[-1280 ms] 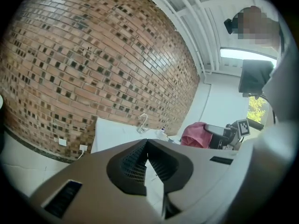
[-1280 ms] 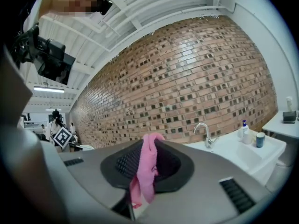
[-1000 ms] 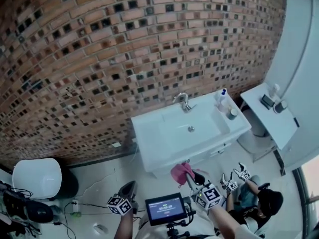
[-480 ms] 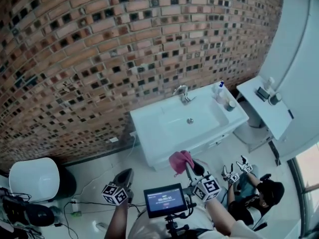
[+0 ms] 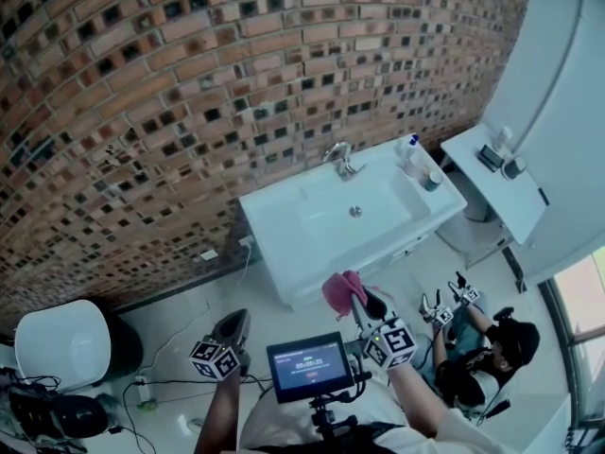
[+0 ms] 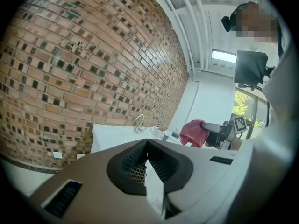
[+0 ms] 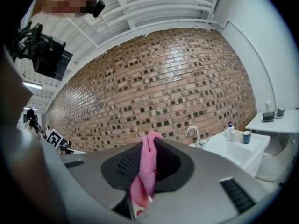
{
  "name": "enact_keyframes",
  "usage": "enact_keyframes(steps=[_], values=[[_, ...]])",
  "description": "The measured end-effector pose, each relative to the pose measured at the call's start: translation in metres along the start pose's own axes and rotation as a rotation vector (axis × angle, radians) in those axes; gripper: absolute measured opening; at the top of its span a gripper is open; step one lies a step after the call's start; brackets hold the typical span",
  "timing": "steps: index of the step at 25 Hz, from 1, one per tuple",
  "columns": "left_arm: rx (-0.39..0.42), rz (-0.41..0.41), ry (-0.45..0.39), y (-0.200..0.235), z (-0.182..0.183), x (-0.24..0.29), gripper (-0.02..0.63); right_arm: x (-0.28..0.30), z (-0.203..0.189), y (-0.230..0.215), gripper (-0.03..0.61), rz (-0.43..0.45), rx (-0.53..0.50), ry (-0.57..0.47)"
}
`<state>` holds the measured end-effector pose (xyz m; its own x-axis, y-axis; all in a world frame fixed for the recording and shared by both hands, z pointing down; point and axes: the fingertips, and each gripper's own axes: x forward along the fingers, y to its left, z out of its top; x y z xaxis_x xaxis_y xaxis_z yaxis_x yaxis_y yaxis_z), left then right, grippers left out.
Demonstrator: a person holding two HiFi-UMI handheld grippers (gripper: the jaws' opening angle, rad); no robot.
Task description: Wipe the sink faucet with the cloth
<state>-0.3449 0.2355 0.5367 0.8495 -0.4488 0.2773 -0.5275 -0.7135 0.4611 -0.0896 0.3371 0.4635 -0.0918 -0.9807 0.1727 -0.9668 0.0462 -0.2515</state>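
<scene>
Pinching the cloth (image 7: 145, 171), its tail hidden, right hand-held gripper (image 7: 150, 143) faces the faucet (image 7: 194, 133); left hand-held gripper (image 6: 146, 143) closed, empty.

Right gripper (image 7: 145, 154), jaws closed on a pink cloth (image 7: 148, 174) that hangs folded between them. Beyond, at right, a chrome faucet (image 7: 193, 133) on a white sink (image 7: 250, 154), backed by a brick wall (image 7: 154, 90).

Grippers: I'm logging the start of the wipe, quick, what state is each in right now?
Left gripper: closed, nothing in it.
Right gripper: closed on the pink cloth.
</scene>
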Motion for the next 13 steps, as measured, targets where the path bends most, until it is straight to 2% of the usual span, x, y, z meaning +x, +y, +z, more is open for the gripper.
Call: enact_keyframes(steps=[7,13], values=[[-0.003,0.011,0.071,0.016,-0.027,0.015,-0.009,0.003,-0.012,-0.010,0.077,-0.046,-0.003,0.022],[0.003,-0.020,0.141,-0.001,-0.058,0.028,-0.009,-0.029,-0.032,-0.029,0.077,-0.117,0.023,0.066]])
